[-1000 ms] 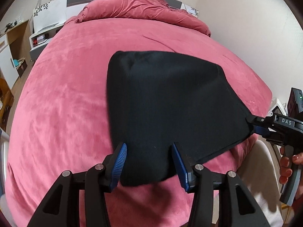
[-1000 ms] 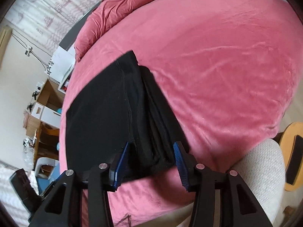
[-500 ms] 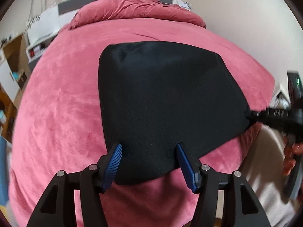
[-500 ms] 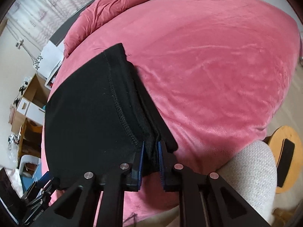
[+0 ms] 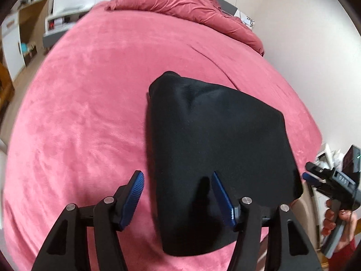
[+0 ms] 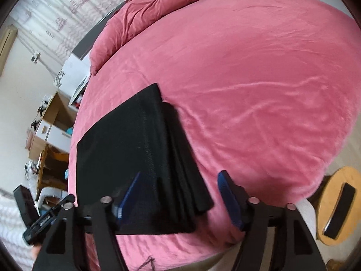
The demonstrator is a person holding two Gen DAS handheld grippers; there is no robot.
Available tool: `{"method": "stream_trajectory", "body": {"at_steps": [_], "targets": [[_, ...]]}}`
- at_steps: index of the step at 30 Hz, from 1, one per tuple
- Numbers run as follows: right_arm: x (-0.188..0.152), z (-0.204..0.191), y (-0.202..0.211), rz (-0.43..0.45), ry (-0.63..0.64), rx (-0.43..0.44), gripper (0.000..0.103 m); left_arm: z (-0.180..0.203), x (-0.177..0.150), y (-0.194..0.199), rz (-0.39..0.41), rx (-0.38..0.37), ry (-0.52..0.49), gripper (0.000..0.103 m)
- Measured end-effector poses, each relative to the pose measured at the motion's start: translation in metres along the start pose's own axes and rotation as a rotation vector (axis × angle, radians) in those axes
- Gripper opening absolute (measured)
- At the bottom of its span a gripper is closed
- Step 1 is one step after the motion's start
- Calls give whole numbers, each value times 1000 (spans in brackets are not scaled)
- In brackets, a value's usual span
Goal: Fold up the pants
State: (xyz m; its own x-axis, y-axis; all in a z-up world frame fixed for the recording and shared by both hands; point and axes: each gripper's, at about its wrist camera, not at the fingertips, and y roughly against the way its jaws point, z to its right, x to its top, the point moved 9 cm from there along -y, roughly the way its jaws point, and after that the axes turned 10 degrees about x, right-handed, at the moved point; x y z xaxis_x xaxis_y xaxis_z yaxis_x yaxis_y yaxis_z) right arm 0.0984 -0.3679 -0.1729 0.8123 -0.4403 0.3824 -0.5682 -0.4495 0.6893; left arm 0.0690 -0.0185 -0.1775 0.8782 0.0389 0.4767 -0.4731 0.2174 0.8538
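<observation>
The black pants (image 5: 214, 146) lie folded into a flat, thick packet on the pink bed cover (image 5: 90, 113). My left gripper (image 5: 178, 194) hovers over the packet's near left edge. Its jaws are opening, the right finger over the cloth and the left finger over the cover, and neither pad presses. In the right wrist view the pants (image 6: 135, 158) show their stacked layers on the right side. My right gripper (image 6: 179, 192) straddles that layered near corner. Its jaws are opening and stand clear of the cloth. The right gripper (image 5: 308, 177) also shows at the left wrist view's right edge.
A rumpled pink duvet (image 5: 180, 2) is heaped at the head of the bed. A round wooden stool (image 6: 338, 205) with a black object on it stands right of the bed. Shelves and boxes (image 6: 49, 122) line the left wall. The bed's near edge runs just below both grippers.
My right gripper, shut on the pants' layered edge half a second ago, has let go and spread wide. My left gripper has slid left, so the packet sits further right in its view.
</observation>
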Motion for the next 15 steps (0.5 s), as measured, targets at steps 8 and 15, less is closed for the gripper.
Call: {"method": "stream_trajectory", "body": {"at_steps": [8,15], "targets": [[8,3,-44,-123,24,33,82,-3,-11,-35,-144,-122,74,76],[12,14,-68,-198,45,91,92,-13,-13,-44,-186,-209,122,82]]}}
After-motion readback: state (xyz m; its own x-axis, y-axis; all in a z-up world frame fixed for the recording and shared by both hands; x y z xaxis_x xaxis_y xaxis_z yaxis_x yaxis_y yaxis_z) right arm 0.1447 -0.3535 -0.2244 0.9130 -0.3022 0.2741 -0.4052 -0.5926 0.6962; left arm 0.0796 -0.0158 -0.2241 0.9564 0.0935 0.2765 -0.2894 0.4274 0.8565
